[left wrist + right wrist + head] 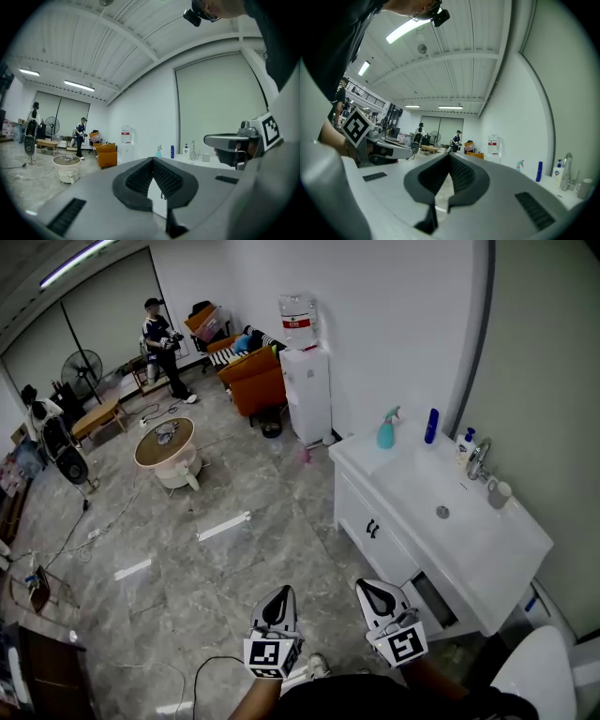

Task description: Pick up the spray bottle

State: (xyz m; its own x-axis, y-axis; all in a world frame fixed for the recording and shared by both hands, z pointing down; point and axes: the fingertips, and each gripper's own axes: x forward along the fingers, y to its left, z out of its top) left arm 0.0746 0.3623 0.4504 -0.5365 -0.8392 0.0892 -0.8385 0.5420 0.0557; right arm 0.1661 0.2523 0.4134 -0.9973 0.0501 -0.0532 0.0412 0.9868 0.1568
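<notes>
In the head view, the left gripper (279, 594) and right gripper (377, 591) sit near me, well apart from the spray bottle (386, 429). It's a slim teal plastic bottle, upright at the far left corner of the glossy white vanity top (511, 542), with a blue bottle (430, 426) just to its right.

In the left gripper view, the ribbed black pads (166, 176) are pressed together with nothing between them.

The right gripper view shows the same: pads (461, 173) together, empty. If I reach in with the jaws closed, I'd likely knock the smooth bottle over or into its neighbour.
</notes>
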